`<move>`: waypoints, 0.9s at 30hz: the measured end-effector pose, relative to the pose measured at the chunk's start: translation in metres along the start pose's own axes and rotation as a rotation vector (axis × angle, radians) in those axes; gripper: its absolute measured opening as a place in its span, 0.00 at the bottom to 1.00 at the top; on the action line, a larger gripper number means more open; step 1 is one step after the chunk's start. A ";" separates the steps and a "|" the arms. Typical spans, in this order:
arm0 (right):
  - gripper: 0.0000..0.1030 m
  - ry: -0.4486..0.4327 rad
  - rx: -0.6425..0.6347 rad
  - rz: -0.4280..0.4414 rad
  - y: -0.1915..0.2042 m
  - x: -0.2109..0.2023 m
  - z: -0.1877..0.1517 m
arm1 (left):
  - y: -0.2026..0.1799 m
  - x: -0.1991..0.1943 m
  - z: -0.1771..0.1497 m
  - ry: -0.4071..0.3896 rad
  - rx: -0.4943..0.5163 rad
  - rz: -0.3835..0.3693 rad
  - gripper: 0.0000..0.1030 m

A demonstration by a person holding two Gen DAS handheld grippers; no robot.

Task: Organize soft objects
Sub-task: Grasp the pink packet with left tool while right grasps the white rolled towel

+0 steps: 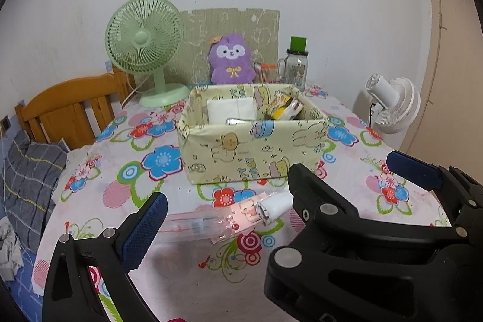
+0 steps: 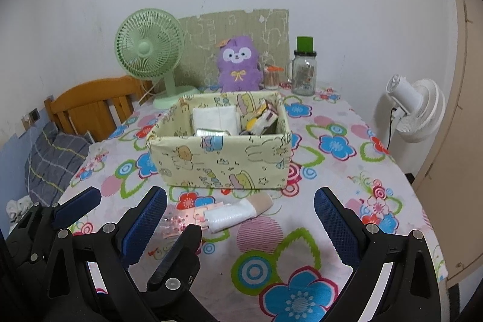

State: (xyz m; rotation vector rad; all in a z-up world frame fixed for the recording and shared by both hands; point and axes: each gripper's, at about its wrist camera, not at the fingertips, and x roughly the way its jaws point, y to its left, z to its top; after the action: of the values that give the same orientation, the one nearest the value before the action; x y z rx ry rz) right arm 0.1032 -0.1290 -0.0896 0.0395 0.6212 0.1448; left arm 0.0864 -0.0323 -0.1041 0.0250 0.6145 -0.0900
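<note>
Pouch (image 2: 238,215), white soft roll with a beige end, lies on the floral tablecloth (image 2: 332,171) just near of the fabric box (image 2: 220,162); beside it on the left a clear zip bag (image 1: 196,227) with a pink printed card inside. Right gripper (image 2: 240,222) jaws spread wide, nothing held, pouch roughly between them but farther off; left gripper (image 1: 277,192) also wide open and empty, its right finger crossed by the right gripper's body in the left wrist view.

Risks: both claws converge on the same small spot, likely finger clash; clear bag is slick and flat, could slide or get pinched with the cloth; closing on the pouch may drag the bag along; cloth could bunch.

Unclear: whether pouch and bag touch or overlap; box already holds a white pack (image 2: 214,116) and yellow wrapped items (image 2: 261,118), its floor hidden; bag contents blurred by glare.
</note>
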 end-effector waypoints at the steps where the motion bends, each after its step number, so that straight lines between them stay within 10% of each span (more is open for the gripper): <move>1: 0.97 0.005 0.003 0.002 0.000 0.003 -0.001 | 0.001 0.003 -0.001 0.006 0.000 0.000 1.00; 27: 0.97 0.183 -0.009 0.029 0.011 0.097 -0.020 | 0.033 0.085 -0.021 0.178 -0.037 0.035 1.00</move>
State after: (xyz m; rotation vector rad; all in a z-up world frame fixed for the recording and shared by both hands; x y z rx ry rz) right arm 0.1679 -0.1039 -0.1614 0.0266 0.8027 0.1809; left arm 0.1463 -0.0052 -0.1701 0.0083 0.7934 -0.0429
